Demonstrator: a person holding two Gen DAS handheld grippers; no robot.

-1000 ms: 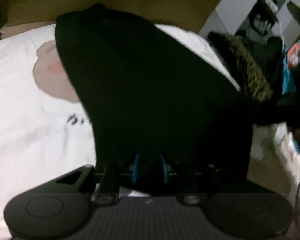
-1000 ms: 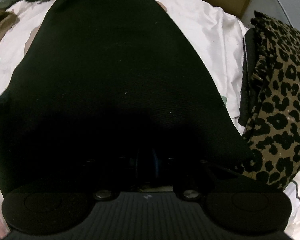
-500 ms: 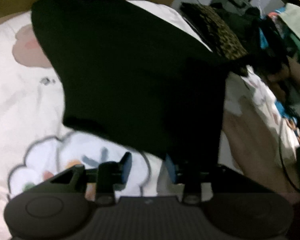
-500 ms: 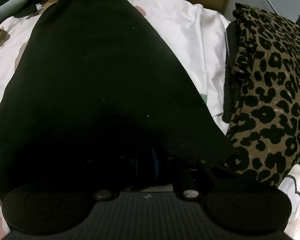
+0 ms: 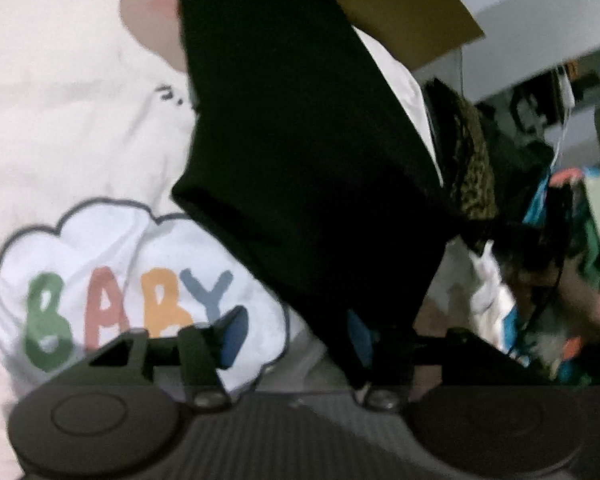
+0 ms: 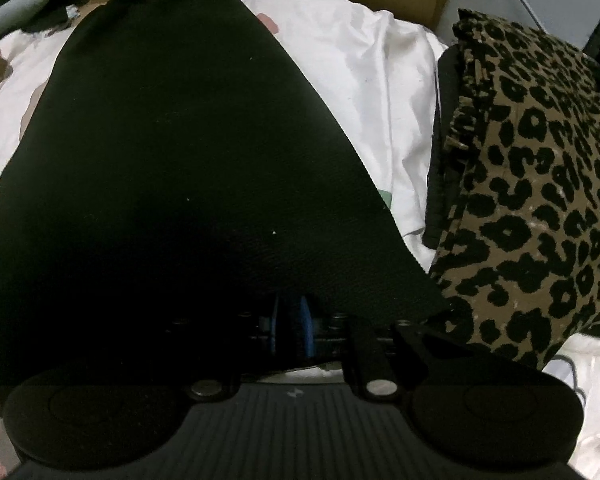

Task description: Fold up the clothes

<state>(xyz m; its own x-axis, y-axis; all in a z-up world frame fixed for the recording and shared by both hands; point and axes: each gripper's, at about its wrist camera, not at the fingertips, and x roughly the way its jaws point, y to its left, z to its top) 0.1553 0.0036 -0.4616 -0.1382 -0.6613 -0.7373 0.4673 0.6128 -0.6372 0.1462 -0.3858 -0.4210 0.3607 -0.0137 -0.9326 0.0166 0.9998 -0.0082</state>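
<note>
Your left gripper (image 5: 296,332): jaws opening, blue pads apart, the black garment's (image 5: 312,128) edge draped over the right pad, not pinched. The garment fills centre frame. The white sheet (image 5: 68,92) at lower left reads "BABY" in coloured letters. Your right gripper (image 6: 290,320): jaws narrow, closing on the garment's near hem. Leopard-print cloth (image 6: 540,184) lies at right.

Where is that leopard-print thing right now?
In the right wrist view the leopard-print fabric lies at the right side, on the white sheet, just right of the black garment.
</note>
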